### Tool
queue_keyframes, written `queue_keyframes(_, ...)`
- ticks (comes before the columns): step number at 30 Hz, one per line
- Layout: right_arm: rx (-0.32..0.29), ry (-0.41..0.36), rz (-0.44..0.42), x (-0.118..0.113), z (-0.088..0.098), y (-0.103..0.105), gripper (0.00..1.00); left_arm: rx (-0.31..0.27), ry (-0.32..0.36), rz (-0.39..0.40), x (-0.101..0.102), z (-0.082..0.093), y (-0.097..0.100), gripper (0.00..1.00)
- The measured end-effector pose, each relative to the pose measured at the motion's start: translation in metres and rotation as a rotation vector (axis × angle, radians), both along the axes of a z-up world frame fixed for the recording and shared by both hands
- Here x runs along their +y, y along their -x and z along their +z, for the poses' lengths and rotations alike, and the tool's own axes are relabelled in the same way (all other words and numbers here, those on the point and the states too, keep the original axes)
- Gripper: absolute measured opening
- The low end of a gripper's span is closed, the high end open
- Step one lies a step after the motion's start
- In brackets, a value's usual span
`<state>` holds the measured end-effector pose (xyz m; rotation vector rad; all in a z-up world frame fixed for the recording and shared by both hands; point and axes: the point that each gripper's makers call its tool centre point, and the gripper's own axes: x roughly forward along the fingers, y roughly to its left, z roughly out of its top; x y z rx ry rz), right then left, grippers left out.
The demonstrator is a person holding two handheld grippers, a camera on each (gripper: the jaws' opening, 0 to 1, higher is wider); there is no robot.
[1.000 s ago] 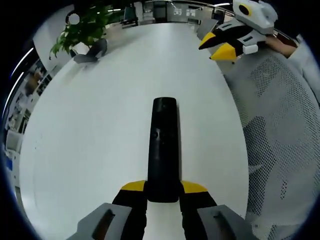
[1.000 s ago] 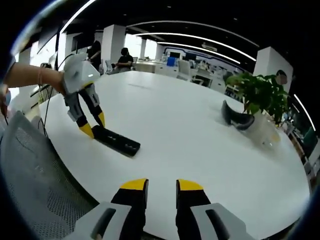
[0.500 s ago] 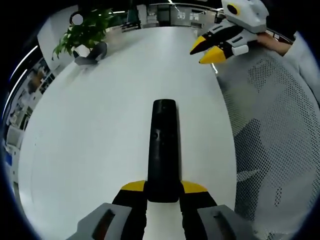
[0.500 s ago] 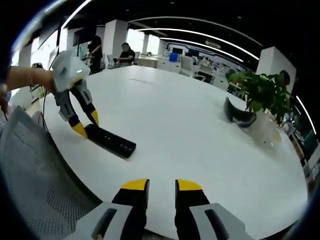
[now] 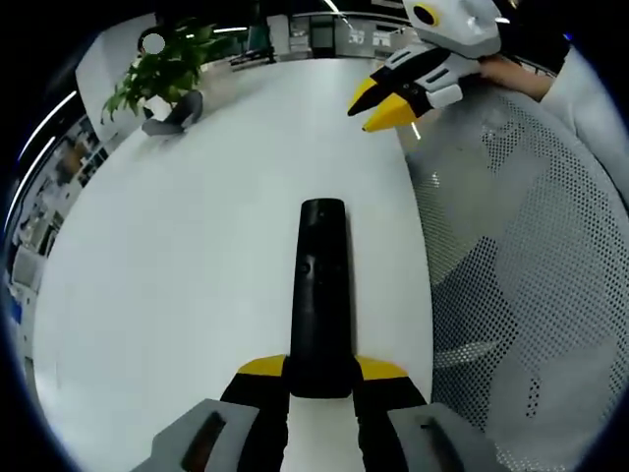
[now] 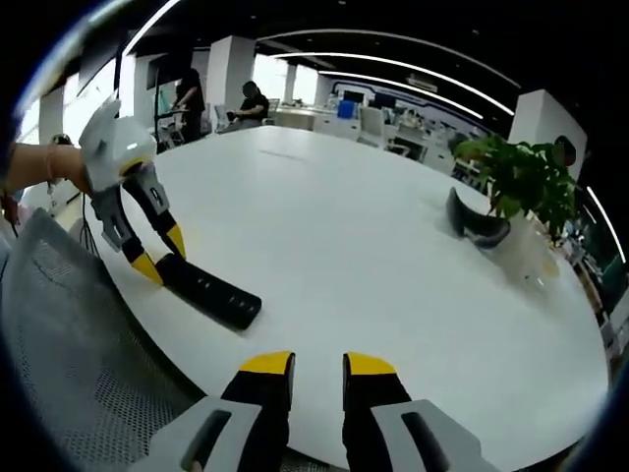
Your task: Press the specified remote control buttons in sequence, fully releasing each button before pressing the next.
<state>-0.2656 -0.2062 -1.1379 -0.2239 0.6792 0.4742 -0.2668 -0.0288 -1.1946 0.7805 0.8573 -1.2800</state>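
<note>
table (image 5: 177, 256): big white round top; chair back (image 5: 531, 246) w/ mesh sits just beside its near edge. Nothing else near the work spot.
plant (image 6: 516, 182): far side, w/ a dark curved thing (image 6: 472, 221) beside it, well apart from me. No risk there.
remote (image 5: 320, 295): black, lies flat on table near the edge, long axis pointing away from my left gripper (image 5: 320, 369). Buttons too small to read.
left gripper: jaws closed on remote's near end, pinning it.
right gripper (image 6: 316, 366): jaws narrow, almost together, holding nothing, up off the table, apart from remote.
risk 1: if my left grip slackens, a press could skid the remote twd the edge.
risk 2: narrow tip may hit two buttons or the wrong one, since I can't tell them apart from here.
risk 3: right gripper coming in low could hide the remote.
</note>
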Motion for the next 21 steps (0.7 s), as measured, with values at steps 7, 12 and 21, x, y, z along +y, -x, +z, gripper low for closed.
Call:
queue_keyframes(7,0.161,-0.232,0.123,0.033,0.004,0.021,0.14,0.003,-0.017,-0.017,0.000,0.000,0.000,0.25)
queue_keyframes(12,0.166,-0.499,0.125,0.047,0.049,0.015,0.00,0.009,-0.035,-0.019,-0.001,0.000,0.000,0.25)
queue_keyframes(21,0.249,-0.422,0.188,0.061,0.028,0.002,0.00,0.012,-0.014,-0.007,0.001,0.000,0.000,0.25)
